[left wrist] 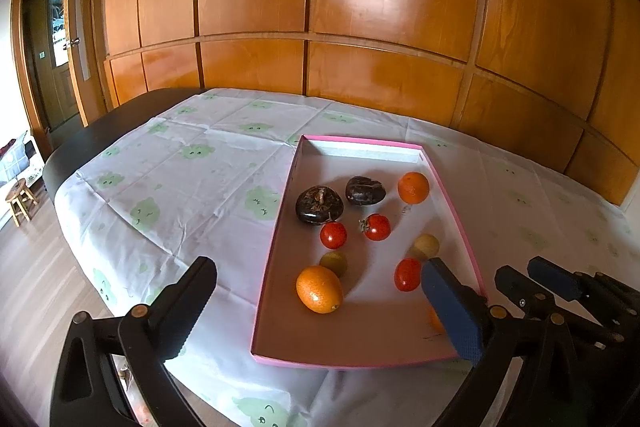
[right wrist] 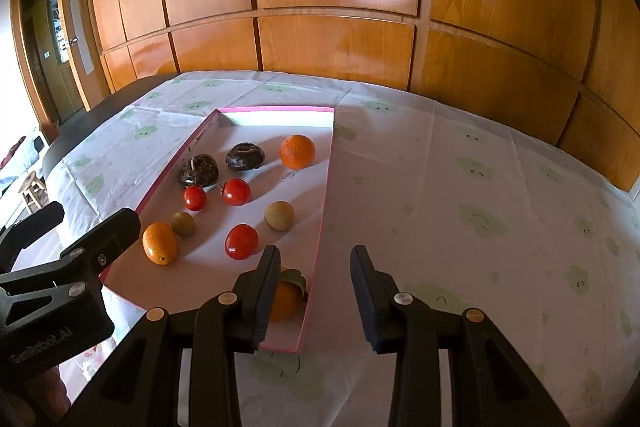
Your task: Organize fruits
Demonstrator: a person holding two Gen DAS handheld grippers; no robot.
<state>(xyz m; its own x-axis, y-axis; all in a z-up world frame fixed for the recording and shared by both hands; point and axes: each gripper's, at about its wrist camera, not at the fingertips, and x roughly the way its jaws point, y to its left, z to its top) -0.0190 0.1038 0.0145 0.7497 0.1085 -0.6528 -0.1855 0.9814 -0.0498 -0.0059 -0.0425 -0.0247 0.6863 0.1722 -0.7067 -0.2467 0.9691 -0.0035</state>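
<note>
A shallow pink-rimmed tray (left wrist: 275,243) (right wrist: 326,187) lies on the patterned cloth. It holds two dark brown fruits (left wrist: 319,205), a round orange (left wrist: 413,187) (right wrist: 297,151), three red tomatoes (left wrist: 333,235) (right wrist: 241,241), two small yellow-green fruits (left wrist: 334,263) (right wrist: 279,215) and an oval orange (left wrist: 319,289) (right wrist: 159,243). My left gripper (left wrist: 319,265) (right wrist: 86,223) stands wide open over the tray's near left part, the oval orange lying free between its fingers. My right gripper (right wrist: 316,251) (left wrist: 524,273) hovers open and empty at the tray's near right corner. A leafy orange (right wrist: 285,301) is half hidden behind its left finger.
The cloth (right wrist: 460,227) stretches bare to the right of the tray and also to its left (left wrist: 180,187). The dark table edge (left wrist: 80,143) curves at the left, with a wooden stool (left wrist: 19,195) on the floor beyond. A wooden panelled wall (left wrist: 320,27) stands behind.
</note>
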